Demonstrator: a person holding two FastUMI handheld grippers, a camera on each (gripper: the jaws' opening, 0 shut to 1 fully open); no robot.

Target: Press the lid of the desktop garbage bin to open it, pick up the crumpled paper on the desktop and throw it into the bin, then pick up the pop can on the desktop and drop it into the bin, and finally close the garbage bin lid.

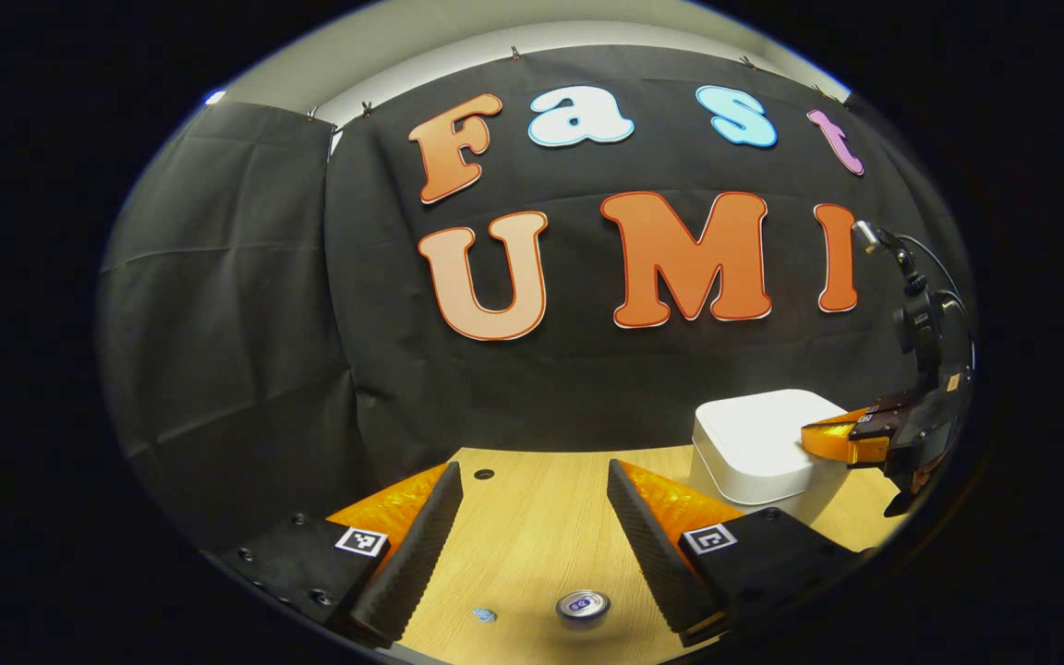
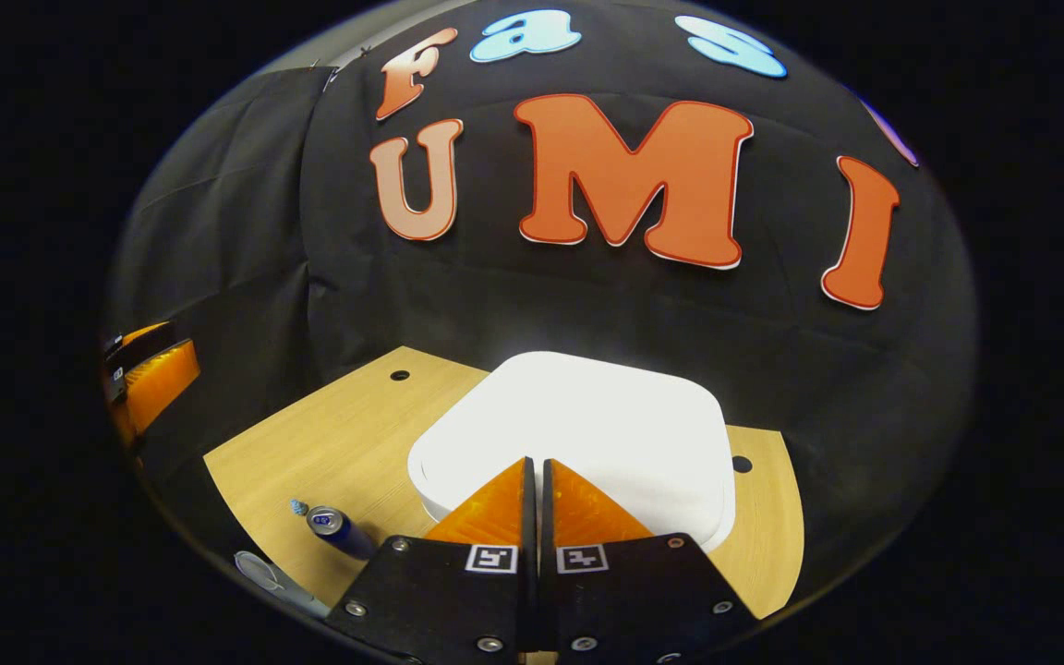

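White plastic bin (image 2: 578,434), square with rounded corners, lid down and flat, contents hidden; standing on pale wooden desktop (image 2: 347,434) close to black cloth wall. Left to right in right gripper view: other gripper's finger at far left edge, well apart from bin; small blue scrap (image 2: 297,506) on wood; pop can (image 2: 336,528) just beside it, upright, top toward camera, near desk's front edge; then bin, with right gripper (image 2: 537,466) pressed together, tips over near edge of lid, touching or just above, cannot tell which. Round holes in desktop behind and right of bin.

Left to right in left gripper view: left gripper (image 1: 532,476) spread wide, holding nothing; blue scrap (image 1: 484,614) and pop can (image 1: 582,607) low between its fingers, near bottom; bin (image 1: 754,443) right of them; right gripper (image 1: 814,436) reaching in over lid from far right. Crumpled paper: cannot tell where.
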